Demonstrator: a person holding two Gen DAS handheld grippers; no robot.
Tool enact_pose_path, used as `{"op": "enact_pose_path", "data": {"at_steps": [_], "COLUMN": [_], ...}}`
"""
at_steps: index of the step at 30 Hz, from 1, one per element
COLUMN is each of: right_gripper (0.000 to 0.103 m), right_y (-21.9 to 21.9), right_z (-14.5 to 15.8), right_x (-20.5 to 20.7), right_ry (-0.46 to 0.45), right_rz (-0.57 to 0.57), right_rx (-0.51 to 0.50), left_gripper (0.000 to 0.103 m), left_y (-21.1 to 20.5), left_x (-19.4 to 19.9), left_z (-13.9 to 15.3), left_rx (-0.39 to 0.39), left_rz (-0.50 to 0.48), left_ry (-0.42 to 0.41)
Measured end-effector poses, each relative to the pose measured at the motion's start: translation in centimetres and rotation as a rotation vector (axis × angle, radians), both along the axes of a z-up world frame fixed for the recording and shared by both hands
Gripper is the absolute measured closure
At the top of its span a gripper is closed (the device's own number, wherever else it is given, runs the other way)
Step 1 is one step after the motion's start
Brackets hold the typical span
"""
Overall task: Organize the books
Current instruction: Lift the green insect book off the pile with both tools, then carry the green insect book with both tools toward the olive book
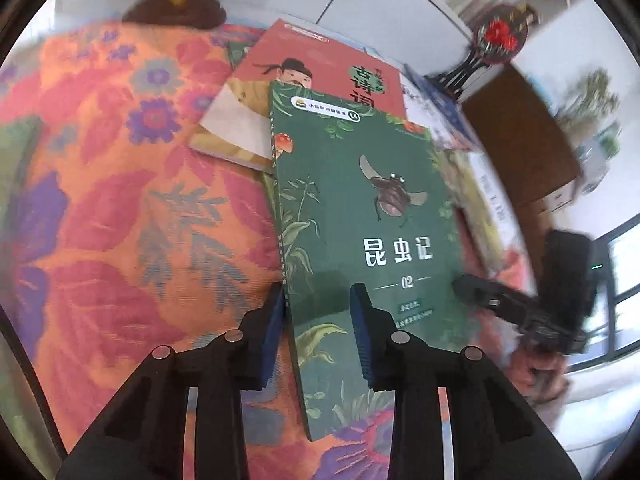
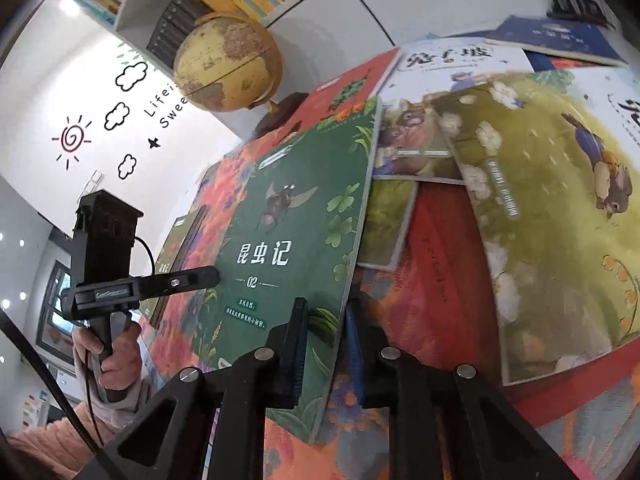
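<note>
The left gripper [image 1: 318,320] pinches the left edge of the green insect book [image 1: 360,220], lifted above the floral cloth [image 1: 120,200]; the right gripper [image 2: 326,344] clamps its opposite edge. A red book [image 1: 320,64] is partly hidden beneath it, and the books further right are blurred.

Left claw [image 1: 318,334]: black two-finger frame with blue pads, angled steeply downward; jaws clamped on the left edge of the green book [image 1: 360,240].
Right claw [image 2: 326,346]: tilted downward, jaws clamped on the same book's right edge.
Left hand [image 2: 114,354]: fingers wrapped round the claw's grip, pink sleeve at the wrist.
Right hand [image 1: 542,368]: blurred, gripping its handle.
</note>
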State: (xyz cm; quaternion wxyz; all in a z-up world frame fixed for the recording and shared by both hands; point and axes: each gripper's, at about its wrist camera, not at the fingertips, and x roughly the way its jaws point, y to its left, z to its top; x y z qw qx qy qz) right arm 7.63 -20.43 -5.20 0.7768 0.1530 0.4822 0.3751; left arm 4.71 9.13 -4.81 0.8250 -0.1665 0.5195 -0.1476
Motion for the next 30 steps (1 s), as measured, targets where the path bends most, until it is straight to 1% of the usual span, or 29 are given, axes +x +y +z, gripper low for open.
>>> {"op": "enact_pose_path", "data": {"at_steps": [2,4,7,12,17,22,27,30], "right_gripper": [0.089,0.089,0.090,0.090,0.090,0.090,0.090,0.090], "right_y": [0.9,1.6,2.5,3.7,4.2,4.4,5.7,6.5], "right_z": [1.2,2.0,2.9,3.6,4.4,5.8,7.6,8.7], "right_x": [-1.0,-1.5,-2.0,-3.0,-3.7,-4.3,-5.0,-5.3], "right_ry": [-0.051,-0.081,-0.112,-0.140,-0.164,-0.198,-0.239,-0.259], "right_rz": [0.031,0.037,0.042,0.056,0.060,0.059,0.076,0.081], "right_rx": [-0.021,-0.032,-0.049,-0.081,-0.094,-0.105,-0.115,-0.104], "left_gripper": [0.074,0.074,0.074,0.074,0.074,0.074,0.074,0.074], "left_y": [-0.6,-1.0,-1.2,-1.4,-1.3,-0.9,0.1,0.9], "left_x": [-0.7,-1.0,-1.6,-2.0,-2.8,-3.5,-4.2,-4.6], "left_z": [1.2,2.1,3.3,4.9,5.7,6.5,7.6,8.6], "left_rx": [0.080,0.115,0.143,0.154,0.161,0.156,0.161,0.171], "left_rz": [0.009,-0.007,-0.029,-0.043,-0.056,-0.056,-0.039,-0.028], "left_ry": [-0.053,-0.073,-0.086,-0.118,-0.144,-0.159,-0.178,-0.193]}}
